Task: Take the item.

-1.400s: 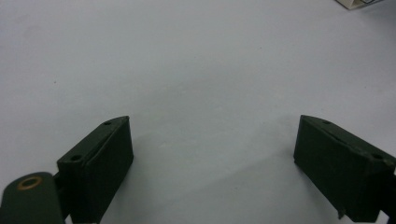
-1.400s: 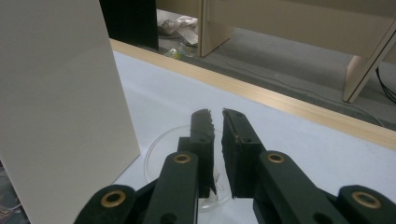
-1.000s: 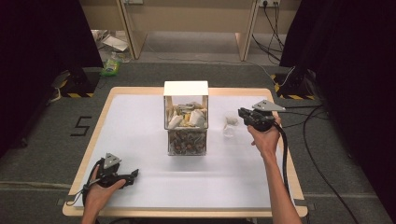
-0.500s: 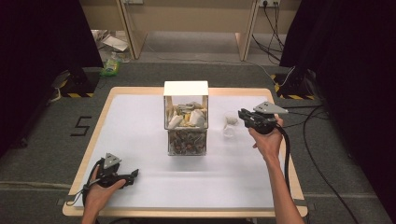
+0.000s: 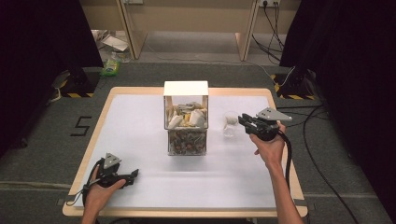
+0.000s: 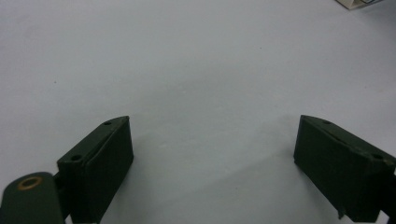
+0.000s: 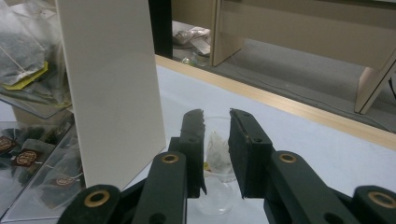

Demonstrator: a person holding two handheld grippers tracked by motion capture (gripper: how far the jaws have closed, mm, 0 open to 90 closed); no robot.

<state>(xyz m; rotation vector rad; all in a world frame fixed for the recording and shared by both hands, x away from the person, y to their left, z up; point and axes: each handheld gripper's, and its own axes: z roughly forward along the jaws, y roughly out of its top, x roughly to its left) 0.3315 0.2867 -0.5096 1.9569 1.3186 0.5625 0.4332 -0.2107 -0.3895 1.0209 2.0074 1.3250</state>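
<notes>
right gripper (image 5: 243, 120): held above the table's right half, jaws narrowed to a small gap with nothing between them, tips aimed at the glass; in the right gripper view (image 7: 215, 122) the glass sits just beyond the tips
left gripper (image 5: 134, 173): resting low at the near left of the table, jaws spread wide, bare white surface between them (image 6: 212, 158)
glass (image 5: 229, 123): small clear cup, upright on the table just right of the box, just ahead of the right gripper's tips, a tea bag (image 7: 215, 151) inside it
box (image 5: 185, 119): white-topped clear case mid-table, tea bags stacked in upper and lower shelves
table (image 5: 140, 116): white top, wooden rim
floor: grey carpet, cables at right
</notes>
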